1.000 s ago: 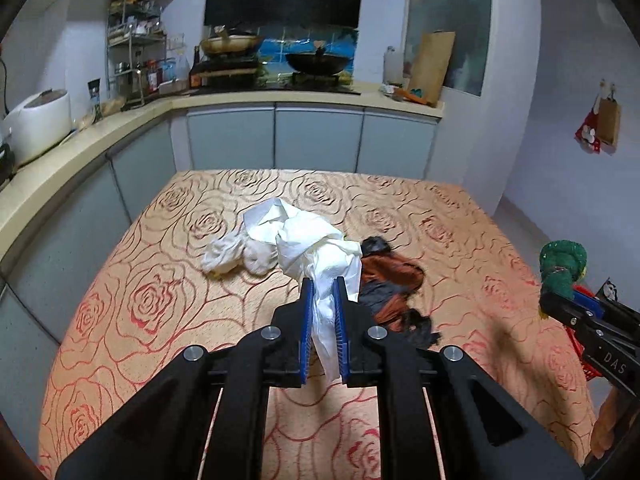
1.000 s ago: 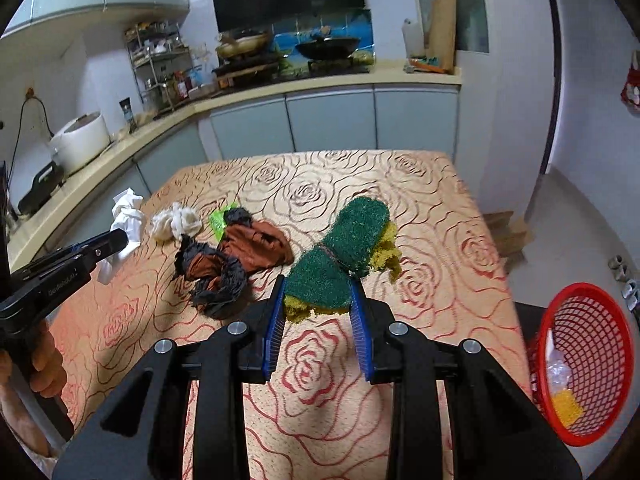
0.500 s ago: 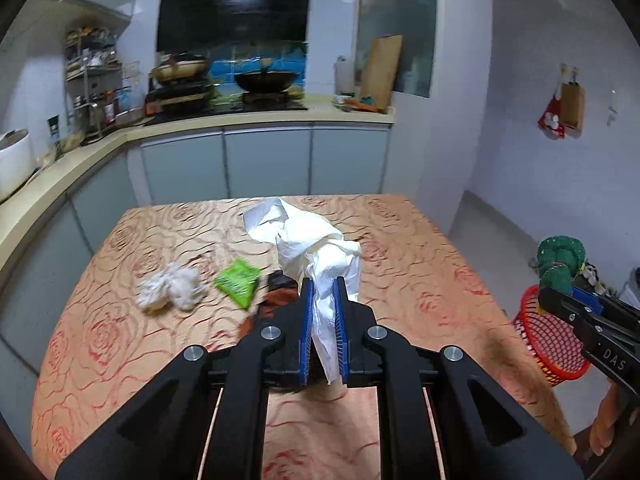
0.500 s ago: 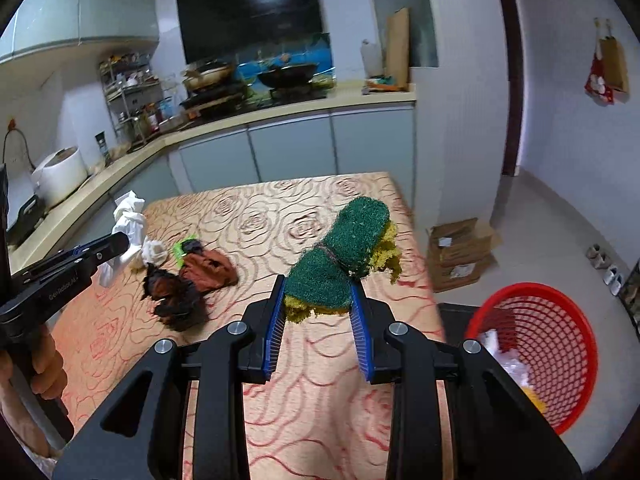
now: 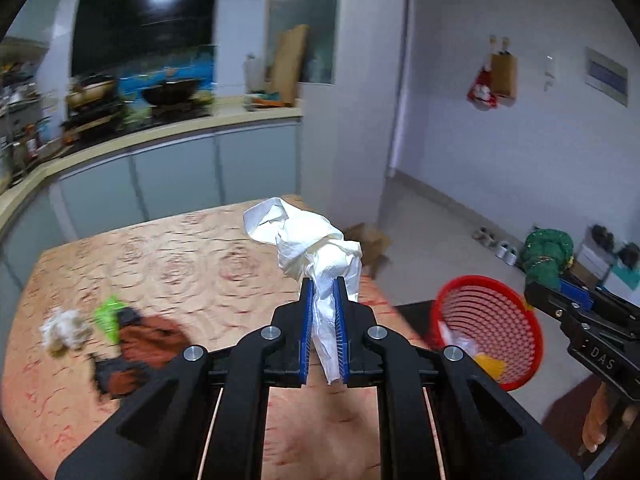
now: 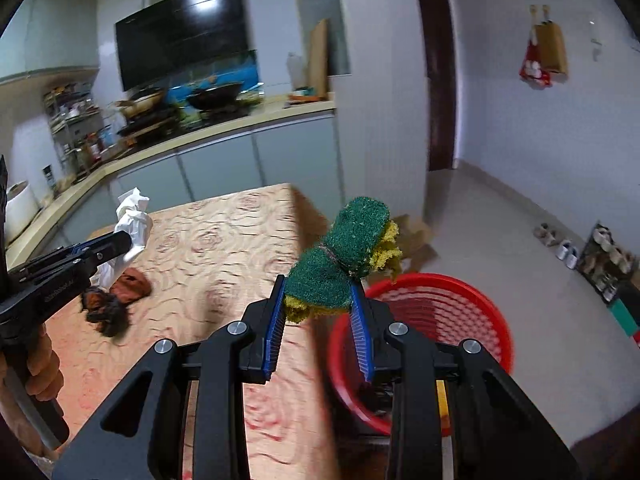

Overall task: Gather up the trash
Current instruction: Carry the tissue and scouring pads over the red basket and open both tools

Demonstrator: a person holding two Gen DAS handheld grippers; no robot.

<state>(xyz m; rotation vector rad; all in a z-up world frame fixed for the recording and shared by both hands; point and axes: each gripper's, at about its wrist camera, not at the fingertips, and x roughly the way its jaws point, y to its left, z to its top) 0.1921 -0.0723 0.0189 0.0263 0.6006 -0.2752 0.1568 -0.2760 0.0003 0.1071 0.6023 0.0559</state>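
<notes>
where blur falls, table litter (image 5: 120, 336) indistinct

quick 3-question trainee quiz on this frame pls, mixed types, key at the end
1. True or false: the left gripper is shut on the white paper wad.
2. Multiple choice: the right gripper holds
A. a green wrapper
B. a green and yellow scouring sponge
C. a brown rag
3. Fill in: the red mesh basket stands off the table's right edge, and it is ____ (empty / already holding some trash).

Key: 1 true; 2 B; 3 already holding some trash. Left on the table: brown rag, green wrapper, small whitish wad.
</notes>
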